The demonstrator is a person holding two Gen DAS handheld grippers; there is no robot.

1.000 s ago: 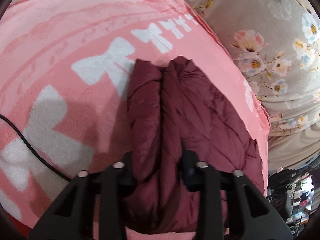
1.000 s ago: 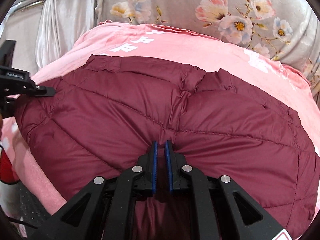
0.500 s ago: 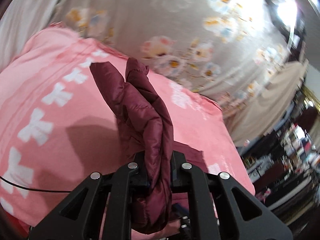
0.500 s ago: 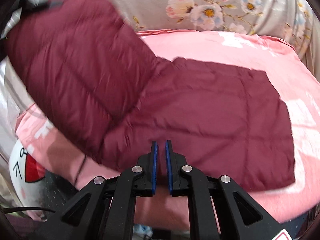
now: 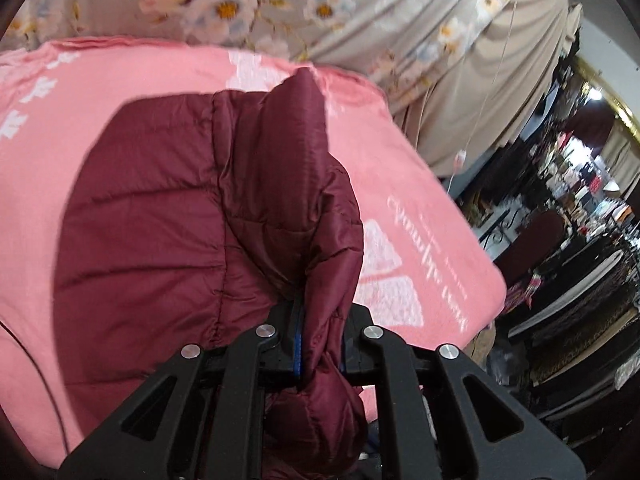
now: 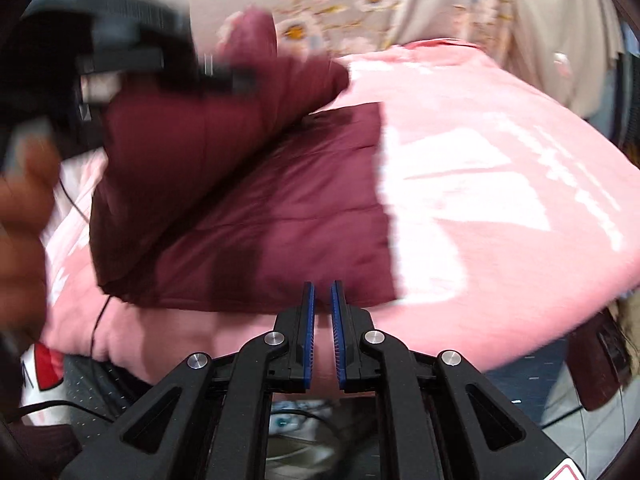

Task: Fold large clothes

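A dark red quilted jacket [image 6: 248, 216] lies on a bed covered by a pink blanket [image 6: 500, 200] with white bow prints. Behind the bed hangs a pale curtain with a flower pattern [image 5: 248, 4].

The left gripper [image 5: 320, 340] is clamped on a bunched edge of the jacket, which is pinched between its blue-lined pads and rises as a puffy ridge in front of them. From the right wrist view, that gripper appears blurred at upper left, carrying a lifted flap of the jacket across the part that lies flat. A hand [image 6: 20, 232] shows blurred at the left edge.

The right gripper [image 6: 322, 320] sits at the near edge of the bed, just short of the jacket's hem. Its jaws are nearly together and hold nothing; only blanket shows in the narrow gap.

The step in hand looks like folding one side of the jacket over the body. To do it well, the lifted flap should be carried far enough that its edge lines up with the far side of the flat part, then lowered before release so the padded fabric does not spring back. The free gripper could pin the hem or press the crease flat. The slippery, puffy cloth may slide if it is dropped from a height.
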